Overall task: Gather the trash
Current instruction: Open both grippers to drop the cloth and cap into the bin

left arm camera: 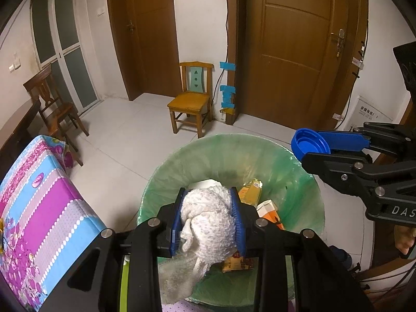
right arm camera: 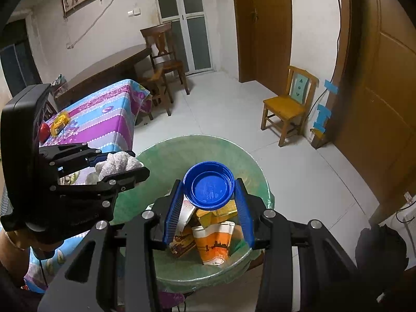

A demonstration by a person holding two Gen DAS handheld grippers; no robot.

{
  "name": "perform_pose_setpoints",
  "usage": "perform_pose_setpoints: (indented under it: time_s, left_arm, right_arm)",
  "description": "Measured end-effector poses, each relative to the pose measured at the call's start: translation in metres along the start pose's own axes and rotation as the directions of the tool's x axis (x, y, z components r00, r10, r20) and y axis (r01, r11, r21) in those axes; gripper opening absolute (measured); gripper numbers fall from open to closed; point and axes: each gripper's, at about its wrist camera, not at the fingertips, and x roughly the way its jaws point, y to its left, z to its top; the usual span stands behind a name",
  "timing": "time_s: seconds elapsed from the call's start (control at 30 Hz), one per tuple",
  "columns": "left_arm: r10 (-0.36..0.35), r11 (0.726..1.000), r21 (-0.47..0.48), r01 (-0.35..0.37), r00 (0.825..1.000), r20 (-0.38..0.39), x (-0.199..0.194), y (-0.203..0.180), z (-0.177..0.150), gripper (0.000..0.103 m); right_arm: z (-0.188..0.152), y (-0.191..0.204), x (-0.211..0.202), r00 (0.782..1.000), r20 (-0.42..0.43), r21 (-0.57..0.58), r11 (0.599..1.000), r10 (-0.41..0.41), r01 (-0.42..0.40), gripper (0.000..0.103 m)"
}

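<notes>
The white rag [left arm camera: 208,221] is soft and bumpy, all scrunched up, with one loose end hanging down. It sits right over the open top of the bin [left arm camera: 306,182]. The left gripper [left arm camera: 208,217] squeezes it tight between its two blue pads.

The blue lid [right arm camera: 209,188] is round and shiny, shaped like a little bowl, with a ridged edge. It also hangs over the bin, and the right gripper [right arm camera: 209,208] pinches it between its blue pads.

The bin has a thin green bag inside. Down in it lie an orange paper cup [right arm camera: 214,241] and yellow boxes [right arm camera: 208,214].

Beside the bin stands a table with a pink and blue flower cloth [left arm camera: 46,208]. Past the bin, by the wall, is a small yellow wooden chair [left arm camera: 192,98]
</notes>
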Motion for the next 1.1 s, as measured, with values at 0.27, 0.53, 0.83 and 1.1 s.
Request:
perform_pose_setpoints:
  time_s: [0.27,0.53,0.83,1.1]
  left_arm:
    - [0.047,0.999,0.015,-0.047,0.999,0.006,0.004,-0.002,0.000,0.056]
    - [0.104,0.993,0.049,-0.106,0.994,0.041,-0.003,-0.007,-0.004,0.056]
    - [0.169,0.984,0.041,-0.173,0.981,0.094,-0.026,-0.006,-0.011,0.056]
    - [0.232,0.973,-0.037,-0.229,0.962,0.143,-0.079,0.007,-0.035,0.056]
  right_arm:
    - [0.002,-0.006,0.001,0.999,0.029,-0.003,1.000,-0.018,0.018,0.056]
    - [-0.002,-0.009,0.000,1.000,0.024,0.004,1.000,-0.015,0.014,0.056]
    - [0.001,0.001,-0.008,0.998,0.060,-0.007,1.000,-0.019,0.020,0.056]
    - [0.000,0.039,-0.045,0.959,0.270,-0.050,0.994,-0.085,0.102,0.056]
